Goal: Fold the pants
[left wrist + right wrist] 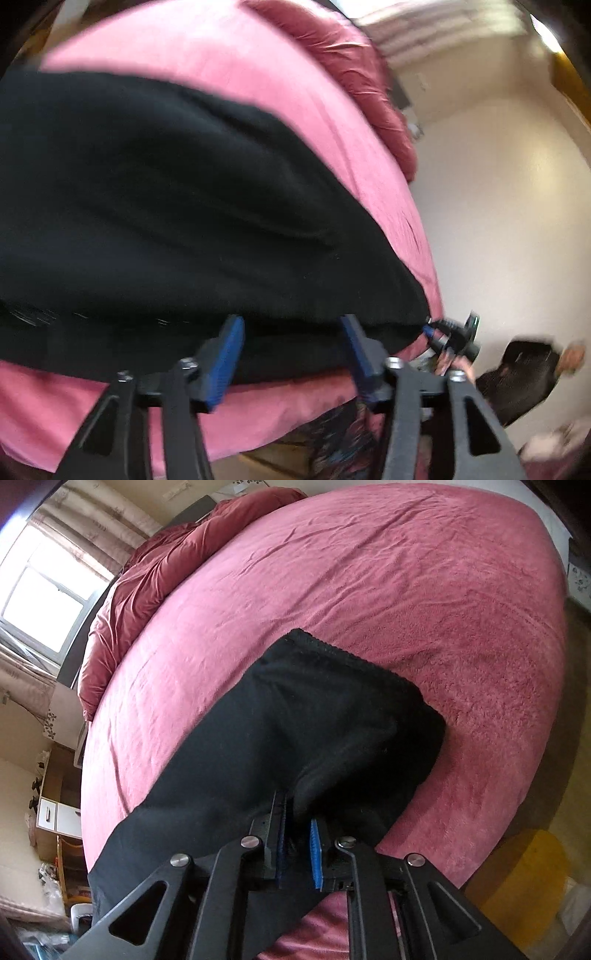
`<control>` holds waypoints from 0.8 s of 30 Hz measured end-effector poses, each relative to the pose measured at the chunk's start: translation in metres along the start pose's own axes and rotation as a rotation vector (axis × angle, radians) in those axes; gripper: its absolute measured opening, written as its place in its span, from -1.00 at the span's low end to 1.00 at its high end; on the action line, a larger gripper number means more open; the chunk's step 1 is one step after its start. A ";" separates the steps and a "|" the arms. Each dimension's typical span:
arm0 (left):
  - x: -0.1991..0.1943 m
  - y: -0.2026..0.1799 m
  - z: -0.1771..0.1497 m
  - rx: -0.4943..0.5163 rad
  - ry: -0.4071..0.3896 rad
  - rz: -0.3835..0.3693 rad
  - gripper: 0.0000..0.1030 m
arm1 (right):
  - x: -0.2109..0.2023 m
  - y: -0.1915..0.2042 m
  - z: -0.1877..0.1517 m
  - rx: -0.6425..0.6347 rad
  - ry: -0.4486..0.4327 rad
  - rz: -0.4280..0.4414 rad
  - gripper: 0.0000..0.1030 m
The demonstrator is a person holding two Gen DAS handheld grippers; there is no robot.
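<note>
Pants (166, 206), black and of a soft, matte, fleecy knit, lie folded in a thick rounded band across a pink bedspread (236, 62) in the left wrist view. The spread is a short plush with fine creases; at its far edge a darker red quilt (373, 85), smooth and velvety, is bunched in puckered folds. The left gripper (293, 334) hangs over the near edge of the pants with its jaws apart, nothing between them; its blue ribbed pads (227, 363) sit on black angular fingers joined by silver bolts. Right of it, the right gripper (448, 334) shows small and blurred at the corner of the pants, over a pale glossy floor (498, 206).

In the right wrist view a window (40, 602) with patterned curtains stands at far left, and the red quilt (155, 568) lies heaped beside it. The pants (295, 723) run as a long dark strip from lower left up over the middle of the spread (406, 572), ending in a hem with a scalloped stitched edge. The right gripper (297, 834) has its jaws nearly together, a rounded fold of the black cloth lying between the blue ribbed pads (316, 853); whether they press on it I cannot tell. Farther right the plush pile looks coarser, nubbly, and curves down toward a brown floor.
</note>
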State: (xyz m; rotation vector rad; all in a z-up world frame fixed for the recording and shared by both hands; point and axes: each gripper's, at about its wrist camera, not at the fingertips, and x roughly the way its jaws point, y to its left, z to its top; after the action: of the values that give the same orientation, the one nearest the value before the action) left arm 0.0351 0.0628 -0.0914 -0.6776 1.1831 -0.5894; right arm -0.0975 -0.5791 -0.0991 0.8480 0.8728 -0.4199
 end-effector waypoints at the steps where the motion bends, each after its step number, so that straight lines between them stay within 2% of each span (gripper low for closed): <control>1: 0.009 0.003 0.002 -0.035 0.005 0.009 0.13 | 0.000 0.000 -0.001 -0.004 -0.001 -0.003 -0.72; 4: 0.021 0.008 -0.001 -0.104 0.019 0.016 0.13 | 0.002 0.000 -0.002 -0.003 0.003 0.000 -0.71; 9: 0.028 0.015 -0.004 -0.203 -0.017 0.025 0.09 | 0.008 -0.002 -0.001 -0.001 0.007 0.010 -0.71; 10: 0.028 0.016 -0.004 -0.213 -0.031 0.021 -0.07 | 0.009 -0.003 -0.002 -0.003 0.006 0.012 -0.71; 11: 0.027 0.016 -0.003 -0.216 -0.044 0.020 -0.43 | 0.010 -0.003 -0.002 -0.003 0.007 0.013 -0.71; 12: 0.027 0.016 -0.002 -0.215 -0.055 0.026 -0.51 | 0.010 -0.004 -0.003 -0.002 0.007 0.016 -0.71; 13: 0.025 0.013 -0.002 -0.203 -0.078 0.034 -0.58 | 0.010 -0.005 -0.003 -0.001 0.007 0.020 -0.71; 14: 0.024 0.012 -0.001 -0.194 -0.094 0.034 -0.74 | 0.010 -0.006 -0.003 0.000 0.008 0.024 -0.71; 16: 0.019 0.007 -0.002 -0.163 -0.120 0.043 -0.82 | 0.010 -0.006 -0.002 -0.004 0.009 0.029 -0.71; 24: -0.012 -0.019 -0.013 -0.001 -0.164 -0.002 -0.86 | -0.010 -0.002 0.004 -0.066 -0.023 0.067 -0.78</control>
State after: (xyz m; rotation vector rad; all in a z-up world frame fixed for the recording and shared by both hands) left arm 0.0181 0.0567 -0.0732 -0.7141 1.0298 -0.5245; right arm -0.1027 -0.5839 -0.0903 0.8077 0.8305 -0.3395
